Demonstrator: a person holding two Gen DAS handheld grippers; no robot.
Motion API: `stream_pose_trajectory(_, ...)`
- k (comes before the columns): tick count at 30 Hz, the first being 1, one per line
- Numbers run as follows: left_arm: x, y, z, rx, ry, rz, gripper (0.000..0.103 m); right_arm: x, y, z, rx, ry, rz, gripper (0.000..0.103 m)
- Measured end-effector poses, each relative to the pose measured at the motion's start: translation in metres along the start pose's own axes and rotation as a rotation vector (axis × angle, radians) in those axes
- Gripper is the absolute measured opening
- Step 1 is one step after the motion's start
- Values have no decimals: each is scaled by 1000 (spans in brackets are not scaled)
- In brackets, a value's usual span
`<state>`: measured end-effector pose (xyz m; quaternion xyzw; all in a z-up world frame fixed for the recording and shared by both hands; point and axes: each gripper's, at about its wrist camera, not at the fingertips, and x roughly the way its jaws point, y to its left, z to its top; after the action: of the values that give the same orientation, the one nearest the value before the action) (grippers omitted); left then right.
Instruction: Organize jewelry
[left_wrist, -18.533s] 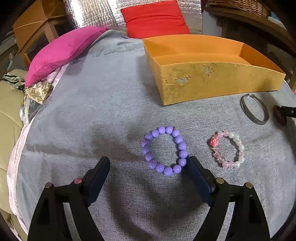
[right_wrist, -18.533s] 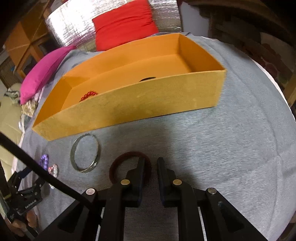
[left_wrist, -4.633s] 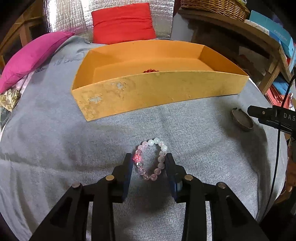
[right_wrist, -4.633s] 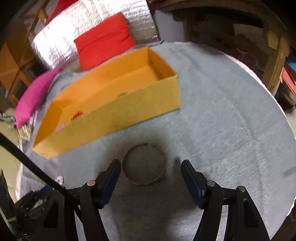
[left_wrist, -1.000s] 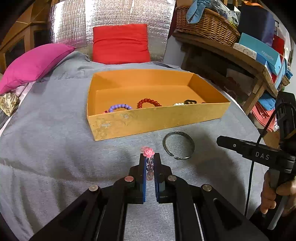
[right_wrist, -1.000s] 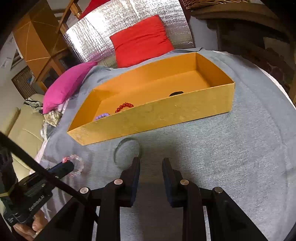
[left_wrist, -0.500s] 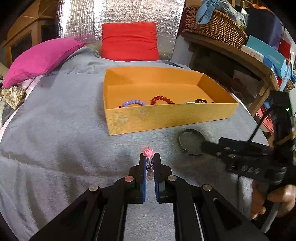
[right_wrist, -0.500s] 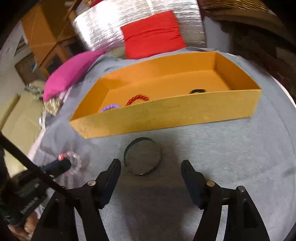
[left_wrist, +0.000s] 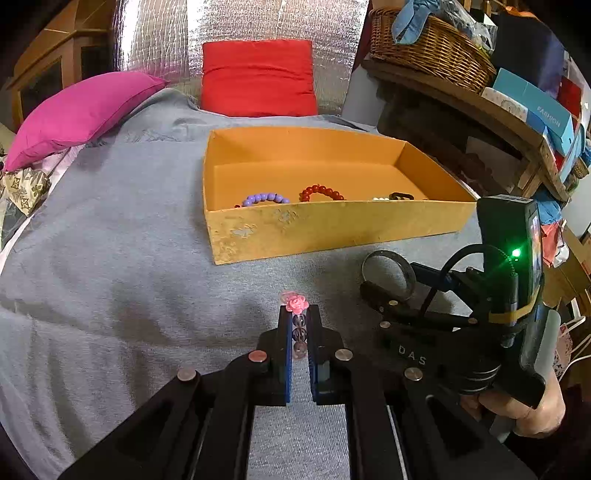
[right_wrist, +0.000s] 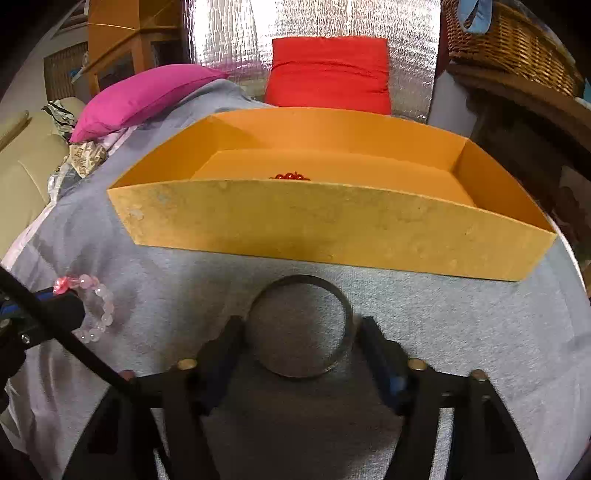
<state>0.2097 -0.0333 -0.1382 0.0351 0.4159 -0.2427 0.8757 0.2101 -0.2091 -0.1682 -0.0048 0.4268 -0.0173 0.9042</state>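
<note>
My left gripper (left_wrist: 299, 314) is shut on a pink bead bracelet (left_wrist: 296, 305) with a pink rose bead, held above the grey cloth; the bracelet also shows in the right wrist view (right_wrist: 96, 310). My right gripper (right_wrist: 300, 328) is open, its fingers on either side of a grey metal bangle (right_wrist: 299, 328) lying on the cloth; the bangle also shows in the left wrist view (left_wrist: 388, 271). The orange box (left_wrist: 332, 225) beyond holds a purple bracelet (left_wrist: 264, 199), a red bracelet (left_wrist: 321, 192) and a dark one (left_wrist: 400, 196).
The grey cloth (left_wrist: 110, 240) covers the surface. A magenta pillow (left_wrist: 81, 110) and a red cushion (left_wrist: 258, 77) lie behind the box. A wooden shelf with a wicker basket (left_wrist: 424, 48) stands at the right.
My right gripper has moved down and forward so its open fingers now straddle the bangle. My left gripper still holds the pink bracelet, in about the same place.
</note>
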Motion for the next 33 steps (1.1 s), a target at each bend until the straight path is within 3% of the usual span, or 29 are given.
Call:
stream_pose_trajectory(13, 2, -11, 3, 20, -4, -2, 8, -29, -32, -6, 57, 3, 45, 63)
stream_pose_trajectory(33, 4, -37, 18, 66, -67, 92, 8, -98, -98, 3, 186, -212, 77, 63)
